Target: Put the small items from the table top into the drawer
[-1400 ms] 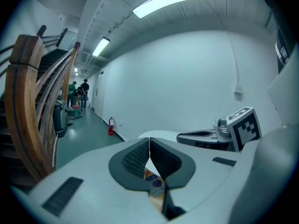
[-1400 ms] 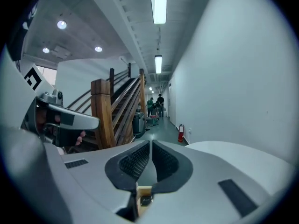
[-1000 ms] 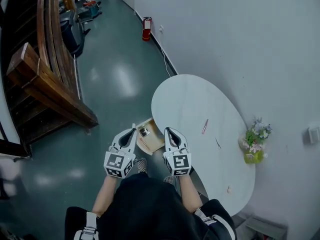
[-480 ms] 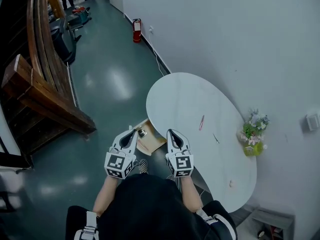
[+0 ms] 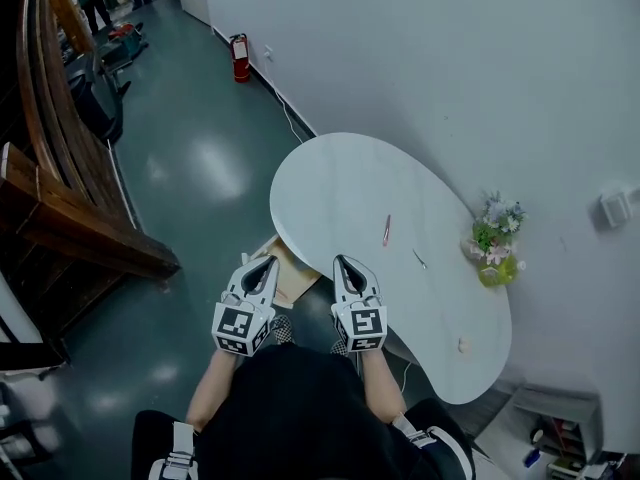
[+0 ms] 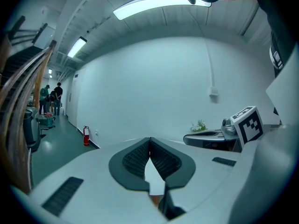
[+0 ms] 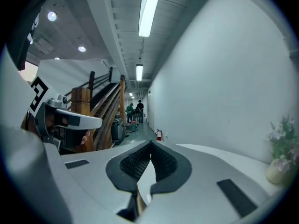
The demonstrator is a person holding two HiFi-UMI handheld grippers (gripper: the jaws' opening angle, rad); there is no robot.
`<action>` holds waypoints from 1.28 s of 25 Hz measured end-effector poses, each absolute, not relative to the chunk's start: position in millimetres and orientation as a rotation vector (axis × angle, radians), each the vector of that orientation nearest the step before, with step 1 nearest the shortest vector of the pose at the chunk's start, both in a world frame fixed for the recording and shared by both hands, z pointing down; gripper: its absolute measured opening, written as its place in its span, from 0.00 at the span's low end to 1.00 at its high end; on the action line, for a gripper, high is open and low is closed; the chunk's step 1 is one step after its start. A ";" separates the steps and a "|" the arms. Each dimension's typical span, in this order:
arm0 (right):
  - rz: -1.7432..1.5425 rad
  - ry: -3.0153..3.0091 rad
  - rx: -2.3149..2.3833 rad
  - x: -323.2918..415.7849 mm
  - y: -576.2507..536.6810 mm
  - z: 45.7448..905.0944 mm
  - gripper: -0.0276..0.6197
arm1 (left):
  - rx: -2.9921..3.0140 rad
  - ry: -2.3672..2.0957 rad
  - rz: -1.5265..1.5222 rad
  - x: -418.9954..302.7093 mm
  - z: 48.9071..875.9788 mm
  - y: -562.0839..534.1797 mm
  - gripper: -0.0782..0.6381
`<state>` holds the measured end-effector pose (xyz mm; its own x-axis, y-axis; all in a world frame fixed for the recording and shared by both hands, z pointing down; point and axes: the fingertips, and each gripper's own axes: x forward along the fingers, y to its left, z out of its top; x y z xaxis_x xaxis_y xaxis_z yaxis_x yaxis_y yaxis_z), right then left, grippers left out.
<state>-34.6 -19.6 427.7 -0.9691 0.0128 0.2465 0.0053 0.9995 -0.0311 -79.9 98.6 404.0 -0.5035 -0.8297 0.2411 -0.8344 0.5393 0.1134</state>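
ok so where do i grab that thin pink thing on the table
Take the thin pink item at mid-length, straight down from above, jaws across its narrow width. It lies flat on the white table, so only its long sides offer a grip. The shut right gripper looks nearer.

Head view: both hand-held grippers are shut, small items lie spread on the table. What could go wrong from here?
The pink pen and the thin dark item lie flat; the right hand-held gripper, jaws shut, may just push them unless opened first.
The flower vase stands near them; a reach could tip it.
The small pale item sits near the rim of the table and could be knocked off.
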 end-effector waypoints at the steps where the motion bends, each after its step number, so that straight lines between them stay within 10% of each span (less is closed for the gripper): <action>1: 0.042 -2.889 0.017 -31.6 -25.1 429.1 0.09 | 1.418 -2.498 0.034 -79.1 404.8 91.9 0.14; 32: 0.116 -2.647 0.551 50.3 -169.4 515.3 0.09 | 1.831 -2.058 0.110 -38.6 485.0 -83.6 0.14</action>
<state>50.3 -169.4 515.3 -0.8275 -0.3619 0.4293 -0.3979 0.9174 0.0063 -38.6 -83.6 485.0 -0.0767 -0.9404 0.3313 -0.9703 0.1468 0.1921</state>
